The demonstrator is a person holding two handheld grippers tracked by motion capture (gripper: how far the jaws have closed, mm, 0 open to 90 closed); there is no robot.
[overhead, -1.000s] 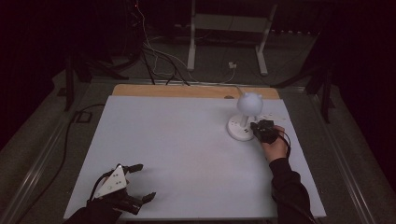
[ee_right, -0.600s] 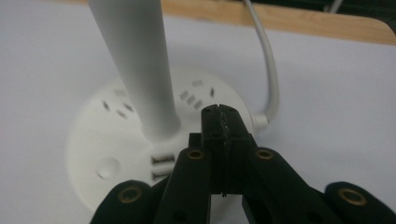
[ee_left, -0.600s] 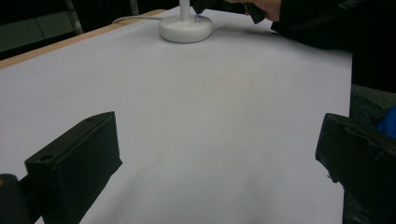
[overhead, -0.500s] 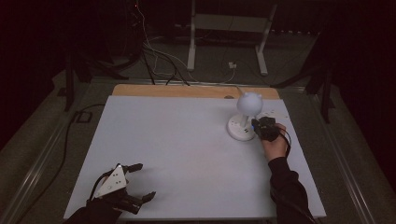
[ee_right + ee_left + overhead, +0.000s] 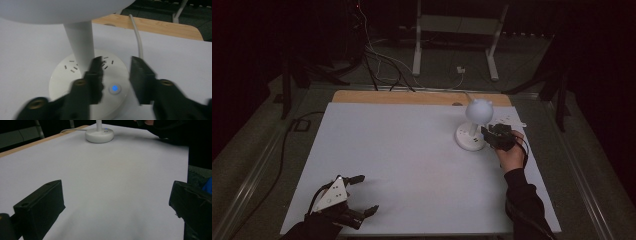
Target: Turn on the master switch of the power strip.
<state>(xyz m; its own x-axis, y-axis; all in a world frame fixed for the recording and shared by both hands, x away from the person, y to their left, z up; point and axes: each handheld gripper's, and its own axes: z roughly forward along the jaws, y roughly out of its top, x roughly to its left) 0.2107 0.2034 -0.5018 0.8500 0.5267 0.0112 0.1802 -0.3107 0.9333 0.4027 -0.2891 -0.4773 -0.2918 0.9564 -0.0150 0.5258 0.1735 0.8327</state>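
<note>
High view: a white lamp [image 5: 473, 125] stands at the worktop's [image 5: 402, 150] far right; the right claw [image 5: 493, 135] is just beside its base, the left claw [image 5: 362, 195] at the near left corner, jaws apart.
Left gripper view: jaws spread wide over bare worktop [image 5: 112, 182]; lamp base [image 5: 99, 135] far ahead.
Right gripper view: jaws a little apart above the base [image 5: 62, 80], holding nothing, with a lit blue button [image 5: 114, 88] between them, near the stem [image 5: 80, 45]; a white cord [image 5: 137, 35] trails behind.

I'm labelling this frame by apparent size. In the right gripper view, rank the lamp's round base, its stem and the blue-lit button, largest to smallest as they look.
1. Round base
2. Stem, cut off at the top, so only its visible part counts
3. Blue-lit button, clearly smallest
</note>
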